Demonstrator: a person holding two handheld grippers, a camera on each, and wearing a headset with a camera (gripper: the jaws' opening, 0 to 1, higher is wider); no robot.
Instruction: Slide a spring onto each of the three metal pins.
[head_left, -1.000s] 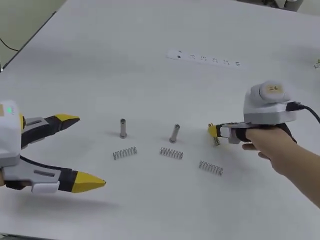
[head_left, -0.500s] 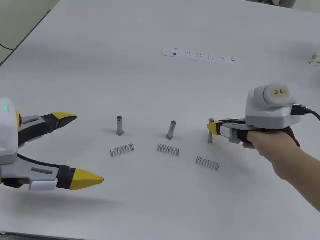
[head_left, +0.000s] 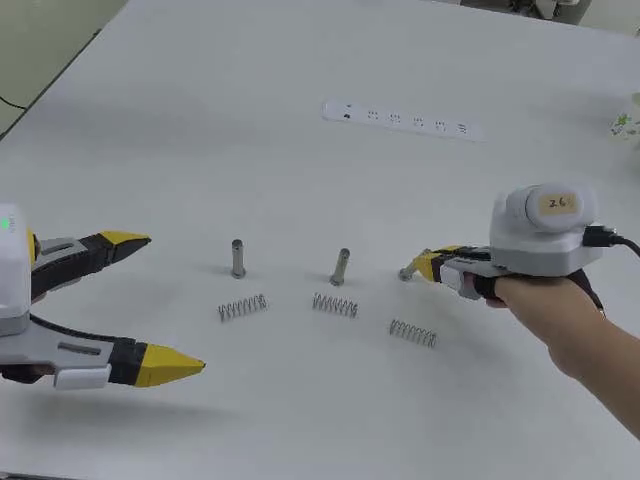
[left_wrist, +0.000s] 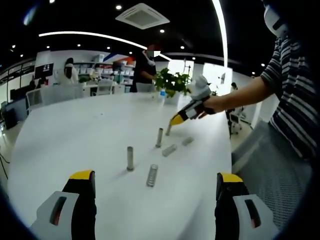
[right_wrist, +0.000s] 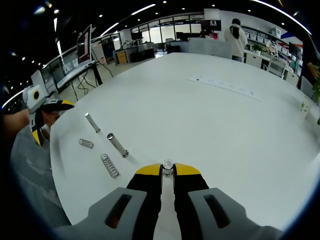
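The right gripper has its fingers clamped on the tilted right pin. The left gripper, near left, has its fingers spread apart. The left pin and middle pin stand upright, with three springs lying just nearer. A power strip lies far back on the surface.

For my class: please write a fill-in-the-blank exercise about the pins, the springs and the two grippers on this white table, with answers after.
1. The right gripper is shut on one pin; the left gripper is ____.
2. ____ other pins stand free on the table.
3. ____ springs lie on the table.
4. ____ of the springs is on a pin.
Answers: open; two; three; none.
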